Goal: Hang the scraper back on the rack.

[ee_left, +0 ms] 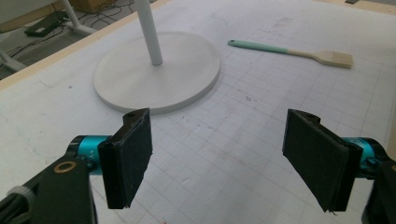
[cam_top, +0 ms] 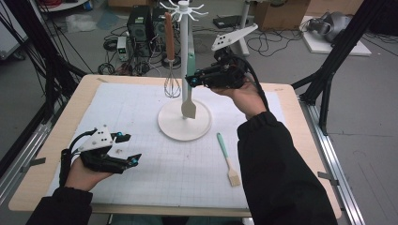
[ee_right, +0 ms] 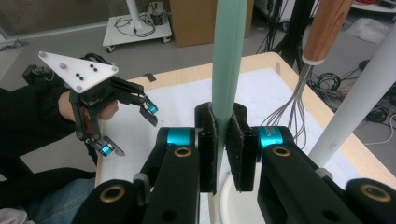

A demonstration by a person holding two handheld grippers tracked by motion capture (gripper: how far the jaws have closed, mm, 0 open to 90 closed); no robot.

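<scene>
Wooden worktop (cam_top: 56, 140) under a gridded white mat (cam_top: 178, 164), cables all over the floor (cam_top: 117, 51); right tool (ee_right: 223, 149) clamps the mint spatula (ee_right: 227, 60) by the stand (cam_top: 184, 119); left tool (ee_left: 224, 163) wide open, empty.

A light wooden table (cam_top: 47, 154) is sitting under a white gridded mat (cam_top: 141, 122), with a grey floor (cam_top: 371, 122) spreading around it. Black frame struts (cam_top: 338, 51) are rising at both sides, and a metal rail (cam_top: 328, 154) is running along the table's right edge. Black cables (cam_top: 277, 44) are trailing across the floor behind, near dark computer boxes (cam_top: 141, 23). Cardboard boxes (cam_top: 277, 14) are standing at the back, and a white board (cam_top: 338, 44) is lying on the floor at the right. Even, soft light is falling over everything.
</scene>
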